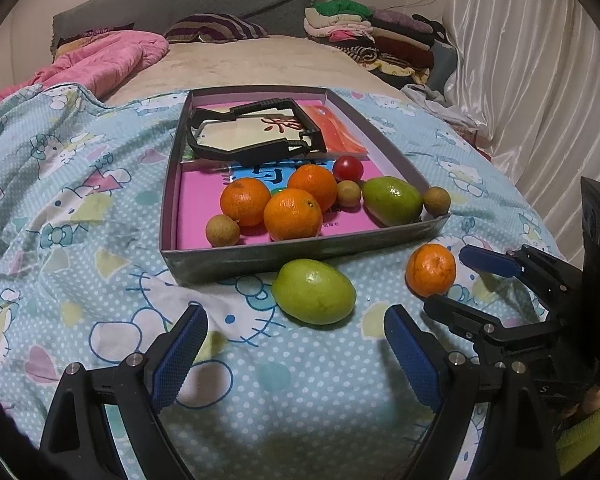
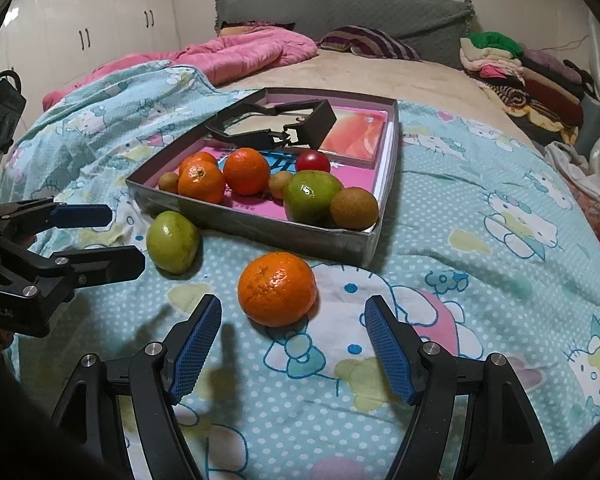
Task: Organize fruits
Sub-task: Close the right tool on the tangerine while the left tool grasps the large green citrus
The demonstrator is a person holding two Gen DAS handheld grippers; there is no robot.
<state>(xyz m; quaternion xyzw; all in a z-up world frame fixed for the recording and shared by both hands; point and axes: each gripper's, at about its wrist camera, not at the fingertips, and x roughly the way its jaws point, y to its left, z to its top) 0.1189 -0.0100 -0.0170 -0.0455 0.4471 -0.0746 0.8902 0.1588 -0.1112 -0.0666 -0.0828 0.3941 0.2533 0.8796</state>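
Green fruit (image 1: 314,297) and orange (image 2: 277,288) lie on the bed just outside the tray's near wall (image 1: 300,250) | my left claw (image 1: 296,356) and right claw (image 2: 293,346) released, empty (one fruit each, I judge) | other fruit already trayed

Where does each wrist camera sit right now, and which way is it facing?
Left wrist: rides the left gripper, tilted down across the bed at the green fruit before the tray; own open blue-padded fingers show, right gripper at the right edge.
Right wrist: rides the right gripper, tilted down at the loose orange; own open fingers show, left gripper at the left edge.
Shared: tray, both loose fruits, patterned blanket.
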